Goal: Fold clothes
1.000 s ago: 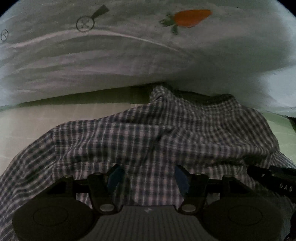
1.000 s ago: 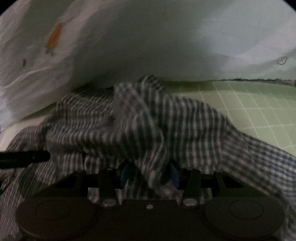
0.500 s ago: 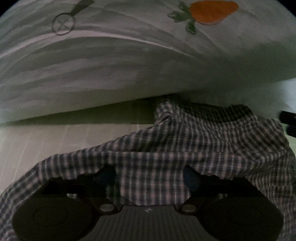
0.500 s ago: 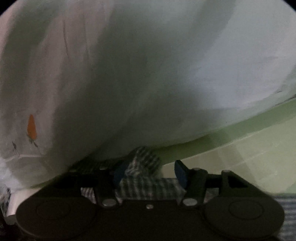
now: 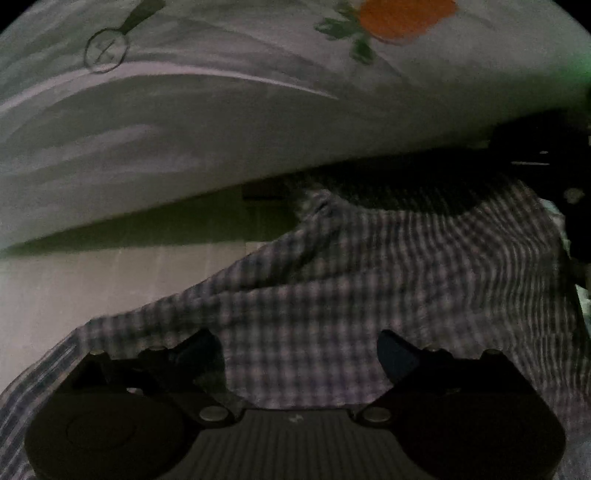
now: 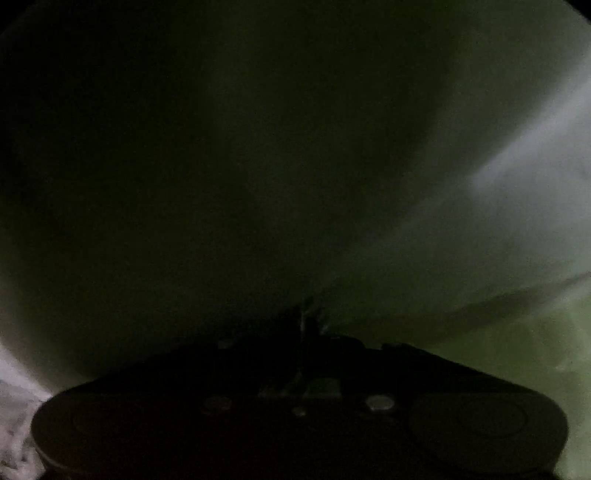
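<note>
Left wrist view: the left tool [image 5: 301, 349] sits low in the picture with its jaws spread wide; they have just been opening further, and the checked shirt [image 5: 369, 280] lies loosely between and beneath them without either finger [image 5: 397, 356] pressing on it. The shirt is rumpled, spreading from the tool up toward a bunched fold near its far edge, which lies in dark shadow. Beyond the shirt hangs a large pale sheet [image 5: 221, 122] printed with an orange carrot [image 5: 402, 16] and a small round outline drawing [image 5: 106, 50]. Left of the shirt the pale surface [image 5: 74, 291] lies bare, with a dark green band of shadow under the sheet's lower edge. At the shirt's right edge part of a dark device is seen, too dim to make out.

Right wrist view: this picture is very dark and blurred. The right tool [image 6: 303, 325] has its jaws drawn together, having just closed; something thin may be caught at their tips, but I cannot tell what. Pale cloth fills nearly everything beyond that tool, and a patch of green surface [image 6: 517, 369] shows to its right.
</note>
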The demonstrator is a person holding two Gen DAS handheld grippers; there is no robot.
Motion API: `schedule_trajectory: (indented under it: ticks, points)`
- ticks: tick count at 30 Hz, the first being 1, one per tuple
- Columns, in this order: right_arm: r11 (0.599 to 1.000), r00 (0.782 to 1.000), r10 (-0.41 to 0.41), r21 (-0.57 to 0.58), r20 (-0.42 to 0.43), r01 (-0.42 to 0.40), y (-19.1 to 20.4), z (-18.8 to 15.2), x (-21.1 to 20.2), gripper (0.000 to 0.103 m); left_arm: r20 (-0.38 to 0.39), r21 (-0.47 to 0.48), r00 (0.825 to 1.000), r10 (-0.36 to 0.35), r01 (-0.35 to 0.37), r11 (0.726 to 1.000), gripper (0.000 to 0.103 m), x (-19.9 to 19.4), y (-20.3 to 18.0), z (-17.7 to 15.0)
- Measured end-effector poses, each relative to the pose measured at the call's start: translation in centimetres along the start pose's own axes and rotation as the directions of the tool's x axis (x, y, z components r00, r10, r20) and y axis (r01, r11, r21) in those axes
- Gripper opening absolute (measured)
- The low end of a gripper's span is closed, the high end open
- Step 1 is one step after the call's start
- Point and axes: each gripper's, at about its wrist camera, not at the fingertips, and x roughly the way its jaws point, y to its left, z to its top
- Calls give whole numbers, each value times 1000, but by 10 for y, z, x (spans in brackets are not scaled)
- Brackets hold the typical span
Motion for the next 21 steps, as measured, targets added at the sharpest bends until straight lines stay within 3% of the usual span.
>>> schedule_trajectory:
  ticks: [3, 4, 5, 7, 8, 13, 18, 21]
  points:
    - [991, 996, -79, -114, -49, 73, 7, -1, 14, 12, -14, -21, 1000, 5, -5, 1000, 95, -14, 8, -8]
    - [985, 993, -110, -142, -40, 103, 9, -3, 10, 28, -14, -23, 1000, 5, -5, 1000, 95, -23, 12, -12]
    - [978, 990, -137, -160, -16, 133, 12, -4, 2, 52, -12, -29, 1000, 8, -8, 1000, 95, -31, 15, -16]
    - [967, 983, -177, -177, 55, 184, 15, -8, -24, 73, -8, -46, 1000, 17, -18, 999, 95, -48, 22, -25]
    - [961, 978, -193, -187, 80, 205, 17, -12, -38, 78, -8, -62, 1000, 27, -27, 998, 95, -58, 27, -31]
    - [939, 953, -276, -176, 129, 296, 23, -65, -127, 88, -30, -165, 991, 131, -134, 977, 95, -118, 67, -72]
    - [960, 965, -260, -117, -32, 255, 28, -164, -197, 88, -65, -313, 968, 244, -252, 916, 95, -179, 105, -125]
    - [954, 961, -258, -180, -95, 239, 29, -216, -230, 83, -64, -354, 958, 280, -284, 891, 95, -213, 113, -151]
